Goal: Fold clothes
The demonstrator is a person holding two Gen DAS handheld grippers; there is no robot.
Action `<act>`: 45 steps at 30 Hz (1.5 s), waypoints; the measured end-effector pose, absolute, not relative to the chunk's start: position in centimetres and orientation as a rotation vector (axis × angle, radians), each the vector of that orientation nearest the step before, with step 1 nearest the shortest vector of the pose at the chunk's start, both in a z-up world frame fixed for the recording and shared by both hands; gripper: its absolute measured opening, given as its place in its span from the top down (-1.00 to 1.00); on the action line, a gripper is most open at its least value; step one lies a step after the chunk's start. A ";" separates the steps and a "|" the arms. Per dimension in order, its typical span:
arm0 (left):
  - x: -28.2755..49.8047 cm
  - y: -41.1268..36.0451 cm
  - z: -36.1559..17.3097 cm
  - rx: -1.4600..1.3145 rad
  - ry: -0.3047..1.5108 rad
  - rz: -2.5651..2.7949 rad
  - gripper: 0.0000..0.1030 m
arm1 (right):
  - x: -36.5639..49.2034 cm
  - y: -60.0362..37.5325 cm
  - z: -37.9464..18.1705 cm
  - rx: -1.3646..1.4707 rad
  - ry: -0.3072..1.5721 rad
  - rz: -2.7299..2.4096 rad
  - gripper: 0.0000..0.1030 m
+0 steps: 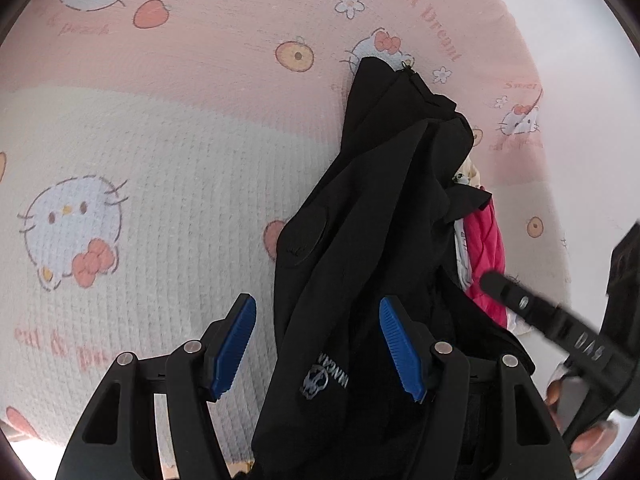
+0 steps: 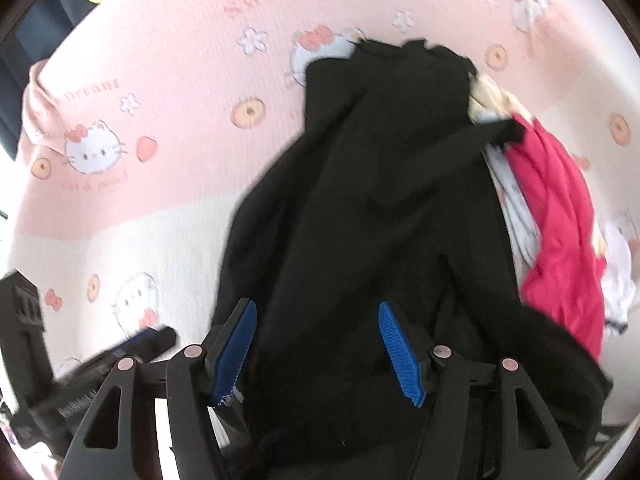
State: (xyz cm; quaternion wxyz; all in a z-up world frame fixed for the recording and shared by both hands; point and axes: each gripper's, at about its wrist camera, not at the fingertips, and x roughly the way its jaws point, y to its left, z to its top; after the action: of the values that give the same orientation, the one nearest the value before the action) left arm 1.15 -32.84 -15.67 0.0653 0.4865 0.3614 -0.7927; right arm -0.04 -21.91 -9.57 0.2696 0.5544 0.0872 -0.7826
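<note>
Both hand-held grippers open, side by side.
L hand-held gripper (image 1: 318, 344): blue pads (image 1: 234, 346) spread wide, jaws apart. R hand-held gripper (image 2: 316, 350): same, pads (image 2: 400, 354) apart, nothing pinched. R unit shows at the right edge of the L view, w/ person's fingers (image 1: 588, 436) wrapped on its handle, blurred.

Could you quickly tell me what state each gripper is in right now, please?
Left gripper: open, fingers spread around the black garment, not pinching it.
Right gripper: open, black garment between its fingers, not clamped.
</note>
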 end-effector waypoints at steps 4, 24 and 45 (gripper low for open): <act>-1.2 -33.1 -16.0 1.466 1.088 -2.394 -0.20 | -4.3 -23.1 -9.7 1.527 0.087 -1.972 -0.22; -11.6 -32.3 -20.2 1.565 1.152 -2.349 -0.10 | -13.3 -26.5 -13.2 1.712 -0.262 -1.763 -0.29; -10.0 -31.0 -20.8 1.606 1.152 -2.360 0.69 | -17.2 -31.3 -19.0 1.862 0.029 -1.913 0.77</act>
State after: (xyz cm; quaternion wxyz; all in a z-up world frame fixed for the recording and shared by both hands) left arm -9.95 -31.04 -20.84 0.0317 0.5216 0.3739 -0.7662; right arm -17.24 -31.32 -19.02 0.2337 0.6781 0.0105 -0.6967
